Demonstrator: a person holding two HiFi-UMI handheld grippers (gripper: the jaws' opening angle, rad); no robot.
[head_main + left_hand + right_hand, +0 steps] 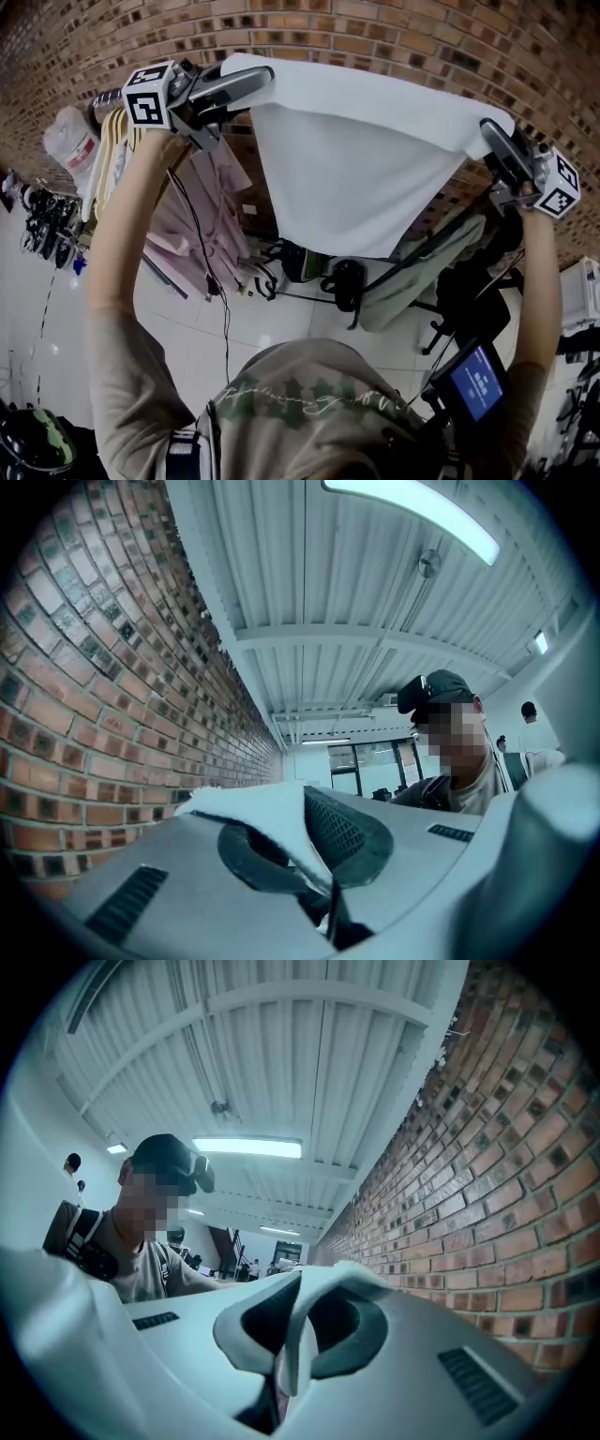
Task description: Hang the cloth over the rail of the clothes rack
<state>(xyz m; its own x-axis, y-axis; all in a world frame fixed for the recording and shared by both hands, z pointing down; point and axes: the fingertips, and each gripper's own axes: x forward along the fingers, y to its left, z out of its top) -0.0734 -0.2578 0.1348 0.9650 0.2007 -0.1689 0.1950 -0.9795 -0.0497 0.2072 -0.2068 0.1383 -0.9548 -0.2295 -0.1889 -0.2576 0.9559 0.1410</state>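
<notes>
My left gripper (255, 86) is clamped tight on one top corner of the white cloth (347, 178), and my right gripper (495, 139) is pinched on the other. The cloth's upper edge stretches between both sets of jaws. The rest hangs below them, before the brick wall (394, 37).

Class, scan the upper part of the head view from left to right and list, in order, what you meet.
hangers → left hand-held gripper → white cloth → right hand-held gripper
</notes>
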